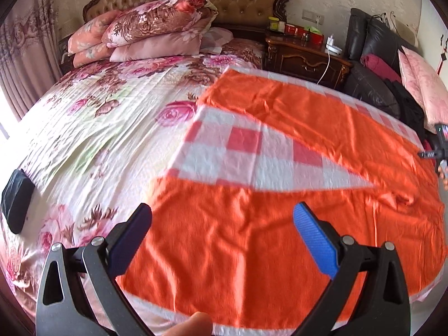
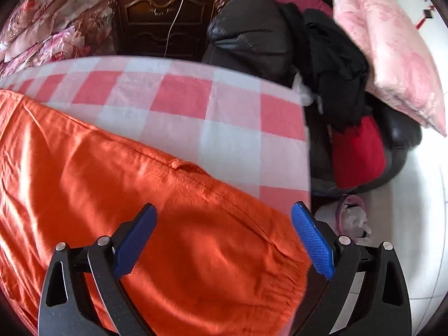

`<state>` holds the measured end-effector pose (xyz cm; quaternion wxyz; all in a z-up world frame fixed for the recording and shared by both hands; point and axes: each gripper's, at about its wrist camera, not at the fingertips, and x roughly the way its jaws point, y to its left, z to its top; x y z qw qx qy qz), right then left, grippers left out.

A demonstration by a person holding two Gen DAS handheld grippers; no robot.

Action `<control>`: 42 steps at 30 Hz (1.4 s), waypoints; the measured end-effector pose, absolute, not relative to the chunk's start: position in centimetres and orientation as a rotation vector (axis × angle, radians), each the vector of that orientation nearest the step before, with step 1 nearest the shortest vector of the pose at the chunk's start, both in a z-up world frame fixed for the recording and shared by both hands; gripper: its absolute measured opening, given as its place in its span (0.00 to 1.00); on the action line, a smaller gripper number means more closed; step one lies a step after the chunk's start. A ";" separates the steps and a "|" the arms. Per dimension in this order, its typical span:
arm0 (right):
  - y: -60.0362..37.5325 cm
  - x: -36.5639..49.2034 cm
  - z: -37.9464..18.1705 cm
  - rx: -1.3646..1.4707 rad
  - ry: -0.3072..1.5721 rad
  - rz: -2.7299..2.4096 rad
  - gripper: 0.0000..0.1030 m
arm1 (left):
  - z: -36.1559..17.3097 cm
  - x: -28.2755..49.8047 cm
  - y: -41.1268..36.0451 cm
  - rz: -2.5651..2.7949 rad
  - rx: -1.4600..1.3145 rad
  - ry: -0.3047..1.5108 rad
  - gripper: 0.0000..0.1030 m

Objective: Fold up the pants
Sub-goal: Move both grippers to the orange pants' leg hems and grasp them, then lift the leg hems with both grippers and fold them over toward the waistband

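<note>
From the left wrist, the orange pants (image 1: 280, 238) lie spread flat on a checked cloth (image 1: 238, 154) over the bed (image 1: 84, 117), both legs splayed apart in a V with checks showing between them. The left claw (image 1: 222, 232) hangs above one leg, jaws wide, nothing in them.

From the right wrist, the right claw (image 2: 224, 236) hovers over the pants (image 2: 112, 182) near the bed's corner, also wide and empty.

No fold looks made yet; by my reading all the folding is still ahead.

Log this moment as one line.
stage: pre-grasp | left claw: open | right claw: open | orange fabric pants: spread flat on checked cloth
</note>
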<state>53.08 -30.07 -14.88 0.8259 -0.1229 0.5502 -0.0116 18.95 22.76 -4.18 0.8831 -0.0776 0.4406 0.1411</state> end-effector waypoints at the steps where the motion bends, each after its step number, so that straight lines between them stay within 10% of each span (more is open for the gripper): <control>1: -30.0 53.1 -15.0 -0.247 1.164 0.005 0.57 | -4.0 19.8 23.2 0.288 -0.173 0.917 0.98; 4: -29.1 52.7 -14.2 -0.247 1.176 0.086 0.13 | -4.0 23.9 25.1 0.242 -0.272 0.929 0.92; 24: -21.6 26.5 1.1 -0.274 0.722 0.537 0.11 | -13.7 52.6 30.4 0.016 -1.000 1.073 0.53; 27: -21.6 25.2 1.4 -0.268 0.718 0.550 0.11 | -15.8 54.0 30.1 0.051 -1.014 1.137 0.19; 28: -21.6 25.0 1.5 -0.266 0.718 0.550 0.11 | -15.9 54.1 30.3 0.067 -1.007 1.137 0.07; 35: -24.0 26.9 1.0 -0.268 0.723 0.454 0.11 | -9.6 49.2 32.3 0.015 -1.045 1.012 0.07; 42: -26.7 22.6 -0.4 -0.165 0.738 0.404 0.11 | -6.0 27.0 32.9 -0.030 -0.963 0.883 0.07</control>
